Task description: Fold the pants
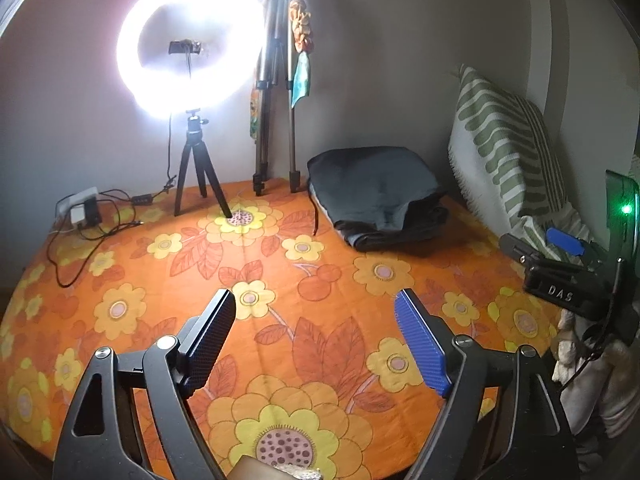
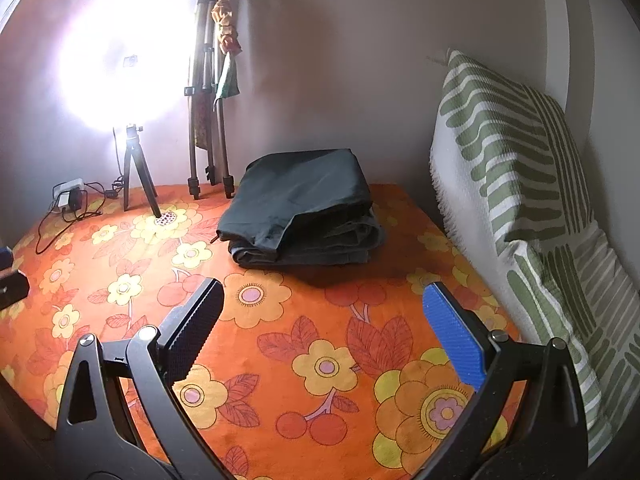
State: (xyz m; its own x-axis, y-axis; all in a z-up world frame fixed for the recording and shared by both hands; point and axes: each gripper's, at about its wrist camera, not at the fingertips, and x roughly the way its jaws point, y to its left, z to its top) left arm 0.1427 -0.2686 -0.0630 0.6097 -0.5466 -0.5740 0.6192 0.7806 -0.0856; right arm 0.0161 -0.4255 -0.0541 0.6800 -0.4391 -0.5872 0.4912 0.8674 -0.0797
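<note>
Dark pants lie folded in a compact stack at the far side of the flowered orange bedspread, near the wall & a green-striped cushion; the folding looks done. Left tool & right tool hang well short of the stack, jaws wide, holding nothing. No containers in view, only a lit ring light on its tripod

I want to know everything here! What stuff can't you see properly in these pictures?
- Ring light, right wrist view: glare hides its shape and the holder inside it.
- Folded pants, both views: the top layer hides the layers beneath.
- Right gripper, left wrist view: the frame edge cuts it off.
- Striped pillow: the right edge cuts off its far side.
</note>
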